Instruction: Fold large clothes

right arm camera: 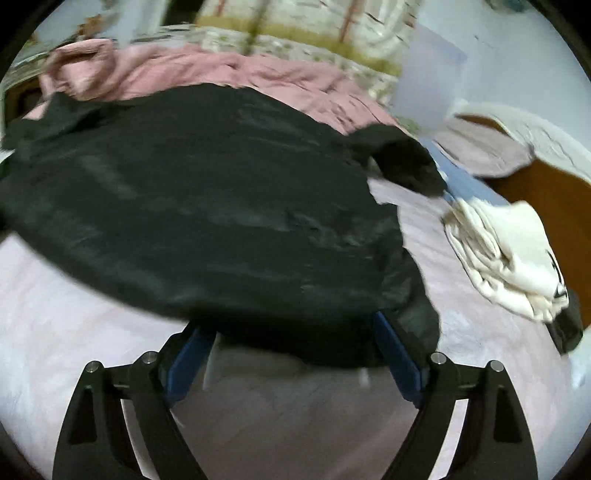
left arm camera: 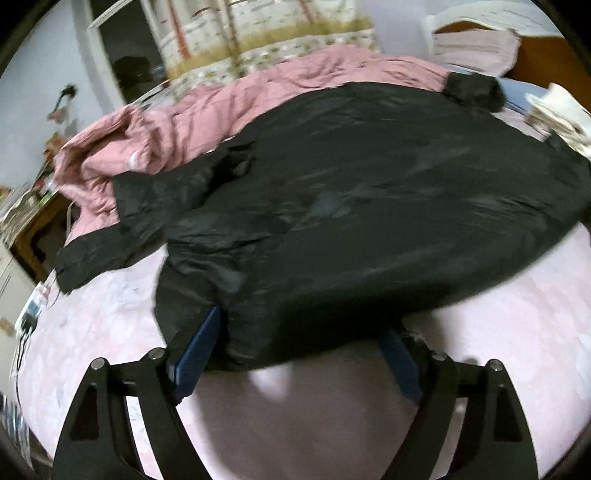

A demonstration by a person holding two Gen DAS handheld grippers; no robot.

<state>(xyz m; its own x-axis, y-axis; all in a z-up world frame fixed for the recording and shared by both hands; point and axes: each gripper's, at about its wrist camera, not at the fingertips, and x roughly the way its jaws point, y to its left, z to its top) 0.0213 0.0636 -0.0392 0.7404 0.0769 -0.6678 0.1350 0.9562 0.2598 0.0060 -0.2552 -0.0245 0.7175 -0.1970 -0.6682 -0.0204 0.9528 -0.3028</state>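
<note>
Here, the black coat [left arm camera: 369, 206] lies spread across the pale pink bedsheet [left arm camera: 498, 350], its glossy body wide and fairly flat, with 1 sleeve [left arm camera: 110, 236] reaching out to the left over the sheet in the left wrist view. In the right wrist view the same black coat [right arm camera: 207, 221] fills the middle of the bed, and a dark furry hood [right arm camera: 402, 158] sits at its far right corner. The near hem drapes over the tips of both tools: the left gripper [left arm camera: 306, 332] has its blue-padded fingers [left arm camera: 195, 350] spread wide, the hem between them but not pinched, and the right gripper [right arm camera: 295, 332] likewise stands with its fingers [right arm camera: 399, 358] wide apart, cloth lying over the tips without being squeezed. Beyond the coat, a rumpled pink quilt [left arm camera: 258, 99] is heaped along the far side. To the right, a folded white garment [right arm camera: 506, 258] rests near the bed's edge, with a patterned curtain [right arm camera: 306, 29] far behind.
</note>
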